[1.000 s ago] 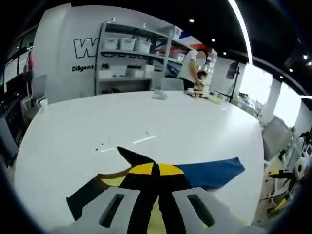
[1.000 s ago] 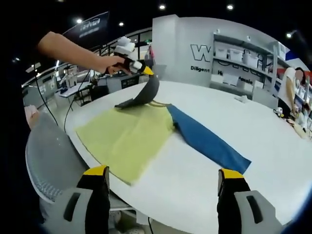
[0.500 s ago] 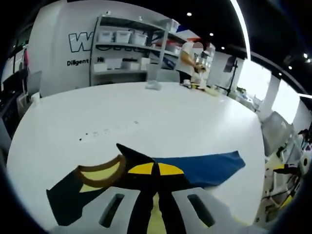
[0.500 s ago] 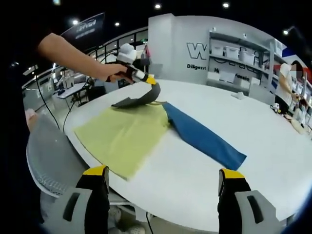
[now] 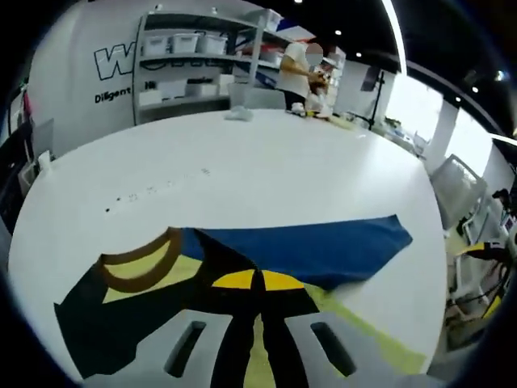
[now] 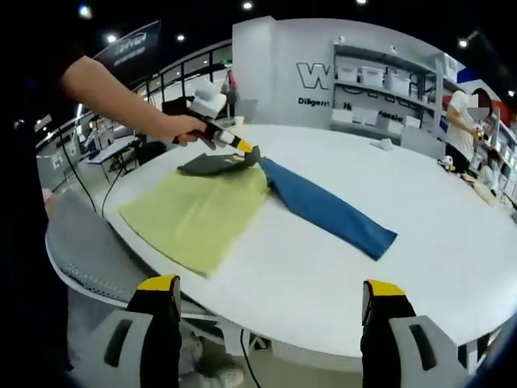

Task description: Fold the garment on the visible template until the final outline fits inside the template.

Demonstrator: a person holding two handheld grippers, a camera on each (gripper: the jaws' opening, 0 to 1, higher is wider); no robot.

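The left tongs [image 5: 257,284] pinch the dark sleeve [image 5: 129,319] of the yellow, blue-sleeved garment [image 6: 202,212], low over the round white worktop [image 5: 266,174]; lay it flat across the yellow body. The right gripper view shows the whole garment spread out and the right tongs [image 6: 271,301] gaping, holding nothing.

A round white surface [image 6: 452,267] stands before a white wall [image 6: 279,73] with dark lettering. Metal shelving [image 5: 190,61] holds white bins. Ceiling spotlights [image 6: 247,6] shine; bright windows [image 5: 420,109] line one side.
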